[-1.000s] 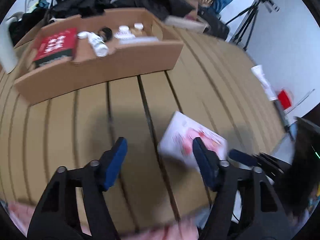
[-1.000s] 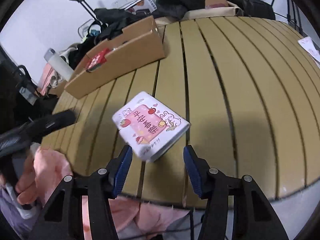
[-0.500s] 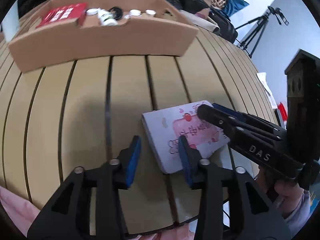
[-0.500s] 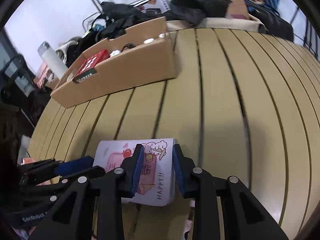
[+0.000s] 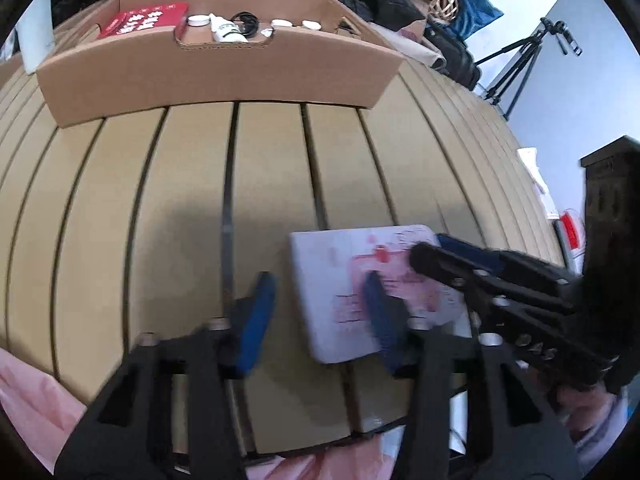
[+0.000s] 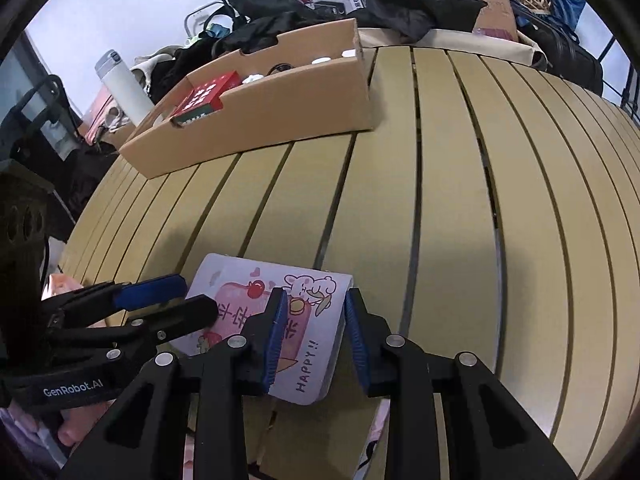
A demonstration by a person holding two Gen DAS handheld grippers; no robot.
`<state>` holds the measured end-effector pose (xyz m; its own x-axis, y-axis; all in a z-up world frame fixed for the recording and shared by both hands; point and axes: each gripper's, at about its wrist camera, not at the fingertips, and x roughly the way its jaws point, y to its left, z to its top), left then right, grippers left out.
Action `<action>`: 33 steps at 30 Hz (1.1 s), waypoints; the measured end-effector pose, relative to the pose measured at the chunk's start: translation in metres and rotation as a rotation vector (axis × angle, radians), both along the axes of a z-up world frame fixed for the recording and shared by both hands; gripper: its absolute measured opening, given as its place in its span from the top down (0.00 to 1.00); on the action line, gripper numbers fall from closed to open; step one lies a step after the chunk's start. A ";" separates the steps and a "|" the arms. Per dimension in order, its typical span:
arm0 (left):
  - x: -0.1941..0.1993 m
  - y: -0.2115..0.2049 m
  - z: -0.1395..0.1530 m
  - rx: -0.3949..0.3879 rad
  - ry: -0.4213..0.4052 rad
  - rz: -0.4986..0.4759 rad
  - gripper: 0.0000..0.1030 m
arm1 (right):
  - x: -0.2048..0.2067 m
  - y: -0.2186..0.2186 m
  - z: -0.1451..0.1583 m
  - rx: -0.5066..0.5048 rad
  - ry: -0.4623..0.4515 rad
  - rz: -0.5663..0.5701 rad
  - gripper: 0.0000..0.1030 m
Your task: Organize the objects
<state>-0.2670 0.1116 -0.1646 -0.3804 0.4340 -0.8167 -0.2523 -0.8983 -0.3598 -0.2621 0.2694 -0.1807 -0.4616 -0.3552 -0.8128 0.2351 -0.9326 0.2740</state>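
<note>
1. Only the left wrist view shows the tripod [image 5: 516, 60] at far right and the bottle [image 5: 224, 32] lying in the carton [image 5: 224, 68]; only the right wrist view shows the white flask [image 6: 124, 88] left of the carton [image 6: 280, 120] and the word "HAPPY!!" on the box [image 6: 316, 344].
2. Left gripper [image 5: 316, 308]: jaws closing, the box's [image 5: 332, 280] left edge between them, pads not yet pressing.
3. Right gripper [image 6: 314, 336]: fingers clamped on the box's right end.
4. Flat near the table's [image 6: 440, 200] near edge, the box has its long axis running left to right.
5. Yellow slats run away toward dark bags [image 6: 420, 0] and a white wall.
</note>
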 end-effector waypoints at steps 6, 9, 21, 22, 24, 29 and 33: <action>0.017 -0.005 0.010 -0.033 -0.008 0.051 0.86 | 0.010 -0.005 -0.001 -0.039 -0.012 -0.010 0.69; 0.029 -0.010 0.020 -0.014 -0.001 0.064 0.87 | 0.024 -0.013 0.011 -0.016 0.029 -0.015 0.70; -0.049 -0.061 0.128 0.116 0.137 0.107 0.87 | -0.037 -0.065 0.117 -0.044 0.219 0.054 0.70; -0.067 -0.062 0.135 0.113 0.122 0.101 0.87 | -0.057 -0.070 0.123 -0.041 0.192 0.049 0.70; -0.110 -0.064 0.141 0.098 0.085 0.096 0.87 | -0.098 -0.078 0.129 -0.064 0.137 0.037 0.70; -0.193 -0.067 0.107 0.054 -0.079 0.099 0.87 | -0.191 -0.097 0.095 -0.052 -0.083 0.012 0.70; -0.228 -0.068 0.045 -0.036 -0.230 0.113 0.87 | -0.225 -0.129 0.053 0.146 -0.173 0.075 0.70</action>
